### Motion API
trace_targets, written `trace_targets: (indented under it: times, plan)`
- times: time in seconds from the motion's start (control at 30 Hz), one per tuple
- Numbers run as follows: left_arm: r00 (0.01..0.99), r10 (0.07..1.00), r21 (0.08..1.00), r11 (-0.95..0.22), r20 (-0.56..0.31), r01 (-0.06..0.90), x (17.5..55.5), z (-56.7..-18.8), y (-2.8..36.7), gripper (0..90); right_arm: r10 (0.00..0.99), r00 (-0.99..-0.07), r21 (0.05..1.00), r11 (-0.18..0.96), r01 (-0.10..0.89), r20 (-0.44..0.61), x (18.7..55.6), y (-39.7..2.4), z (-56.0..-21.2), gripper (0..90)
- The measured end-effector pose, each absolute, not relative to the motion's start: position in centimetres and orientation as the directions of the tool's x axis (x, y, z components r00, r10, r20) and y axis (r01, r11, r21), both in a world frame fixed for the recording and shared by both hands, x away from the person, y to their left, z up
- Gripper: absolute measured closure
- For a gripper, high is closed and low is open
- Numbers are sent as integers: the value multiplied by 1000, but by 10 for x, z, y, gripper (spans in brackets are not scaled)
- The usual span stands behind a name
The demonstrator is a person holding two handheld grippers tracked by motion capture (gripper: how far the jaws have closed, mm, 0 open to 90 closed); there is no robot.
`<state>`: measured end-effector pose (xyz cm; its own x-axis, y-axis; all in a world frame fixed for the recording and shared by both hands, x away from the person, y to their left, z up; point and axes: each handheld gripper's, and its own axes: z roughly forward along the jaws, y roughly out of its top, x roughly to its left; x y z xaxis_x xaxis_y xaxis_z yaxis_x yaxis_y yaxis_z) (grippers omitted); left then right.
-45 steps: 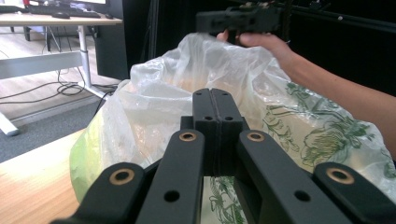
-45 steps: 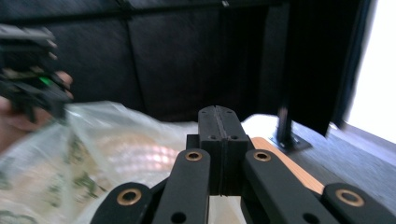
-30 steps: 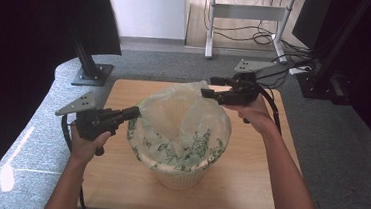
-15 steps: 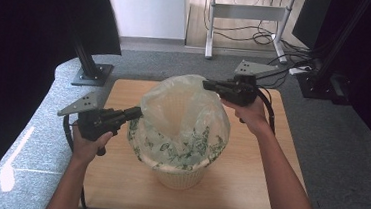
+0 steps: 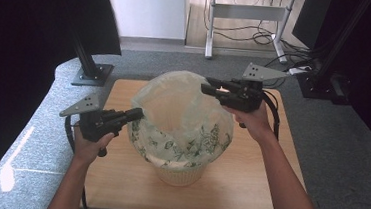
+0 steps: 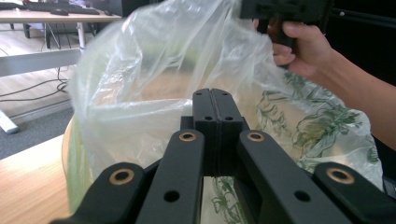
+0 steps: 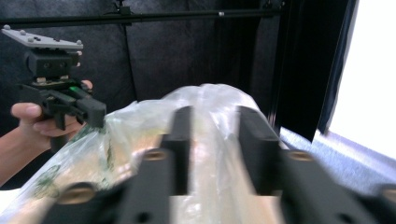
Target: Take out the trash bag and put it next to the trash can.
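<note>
Work in hand: lining of a basket (image 5: 176,170) with a clear plastic bag (image 5: 178,109), mouth being spread over the rim.
Bag position: sits in the basket at the middle of the wooden surface (image 5: 247,189); upper part billows above the rim, green leaf print shows through the film on the near side.
Left tool (image 5: 136,113): pressed together, pinching the left edge of the bag; in the left gripper view (image 6: 215,100) both black pads meet with film caught between them. Held level and out to the side, seemingly to anchor that edge while the other side gets pulled.
Right tool (image 5: 210,85): partly spread, jaws just opening, over the far right of the bag mouth; in the right gripper view (image 7: 215,140) film runs through the gap without either pad pressing on it. Looks like a regrip in search of a better hold on the edge.
Basket: upright, near the front half of the surface, steadied only by its own weight.
Next need, by judgement: fresh pinch on the right edge, then outward and downward stretch over the rim.
</note>
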<state>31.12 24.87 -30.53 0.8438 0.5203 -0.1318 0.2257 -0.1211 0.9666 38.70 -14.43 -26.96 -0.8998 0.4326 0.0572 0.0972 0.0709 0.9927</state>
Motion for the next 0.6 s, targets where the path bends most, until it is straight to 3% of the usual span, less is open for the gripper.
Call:
trace_targets:
  times: [0.07,0.2,0.4,0.6]
  plan:
    - [843,521,967,-120,-132,226,311,-305,249,900,464,-883,992,54,117,79,381,-150,-273,418]
    - [843,521,967,-120,-132,225,309,-305,250,900,485,-868,988,38,147,110,366,-169,-282,287]
    - [844,519,967,-116,-136,228,309,-307,247,900,492,-859,980,47,191,144,350,-198,-299,248]
    - [843,521,967,-117,-132,224,307,-305,246,900,488,-863,968,128,218,130,340,-197,-323,239]
